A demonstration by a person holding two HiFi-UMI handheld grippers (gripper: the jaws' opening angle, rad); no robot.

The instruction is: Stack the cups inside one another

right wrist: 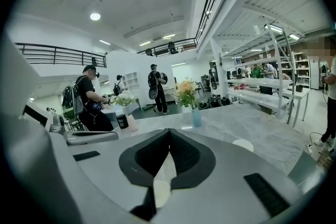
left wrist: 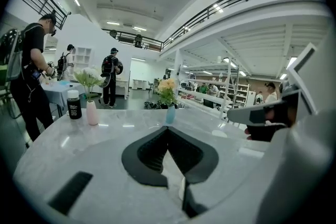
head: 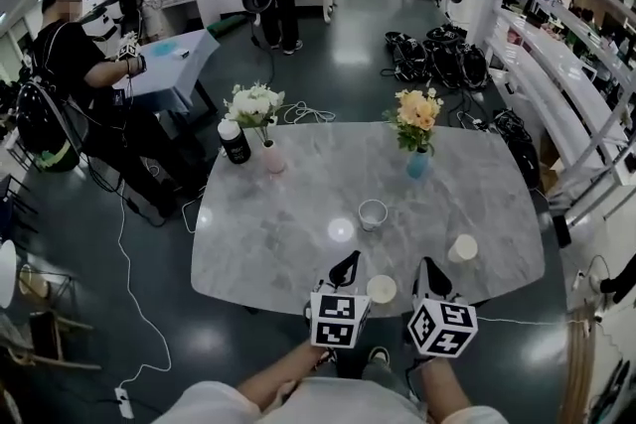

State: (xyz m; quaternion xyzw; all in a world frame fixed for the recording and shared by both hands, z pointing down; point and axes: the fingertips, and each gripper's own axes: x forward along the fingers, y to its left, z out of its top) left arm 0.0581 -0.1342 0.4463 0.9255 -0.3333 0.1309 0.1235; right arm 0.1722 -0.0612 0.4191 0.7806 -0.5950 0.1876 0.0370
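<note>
on marble table [head: 298,213], cup [head: 381,289] sits between left gripper [head: 345,265] and right gripper [head: 429,271].

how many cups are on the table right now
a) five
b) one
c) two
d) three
d: the middle cup, right cup and near cup stand apart on the table.

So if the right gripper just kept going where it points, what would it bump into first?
Likely the bare tabletop, since the right gripper seems tilted slightly downward. Skimming above it, the blue vase comes next, just right of its line; the cup sits well aside. Depth is uncertain.
</note>
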